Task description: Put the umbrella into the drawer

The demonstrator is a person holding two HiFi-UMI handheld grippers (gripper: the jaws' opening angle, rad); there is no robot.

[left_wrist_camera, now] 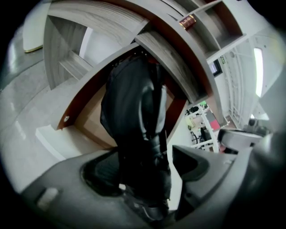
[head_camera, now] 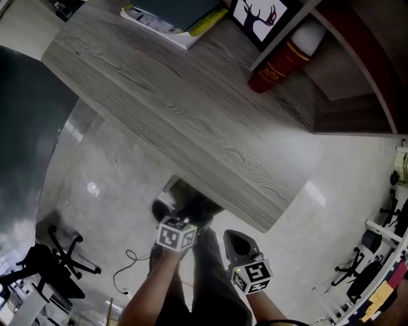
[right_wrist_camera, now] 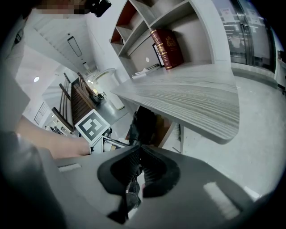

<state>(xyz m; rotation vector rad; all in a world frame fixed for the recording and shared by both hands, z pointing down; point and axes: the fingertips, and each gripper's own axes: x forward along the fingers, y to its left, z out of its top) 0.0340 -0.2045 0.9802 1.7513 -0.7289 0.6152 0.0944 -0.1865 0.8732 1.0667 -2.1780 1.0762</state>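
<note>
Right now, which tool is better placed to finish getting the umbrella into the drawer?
Left, probably. The umbrella sits between the open jaws of the left tool, at the open drawer. The right tool is shut, farther back from it.

- An office-style workroom is filling the head view, where a long grey wood-grain desk top (head_camera: 191, 121) is stretching over a glossy pale tiled floor (head_camera: 102, 172).
- A stack of white papers under a dark folder (head_camera: 169, 19) is lying at the desk's far end, near a black-framed picture of a deer silhouette (head_camera: 258, 16).
- A thick red hardcover book (head_camera: 279, 67) is standing in the white open shelving unit (right_wrist_camera: 210, 31) rising from the desk.
- A black office chair on a star-shaped base (head_camera: 54, 270) is standing at lower left, with a thin dark cable (head_camera: 127, 270) lying nearby.
- Dark stands and gear (head_camera: 366, 261), too small to tell apart, are lining the right edge.
</note>
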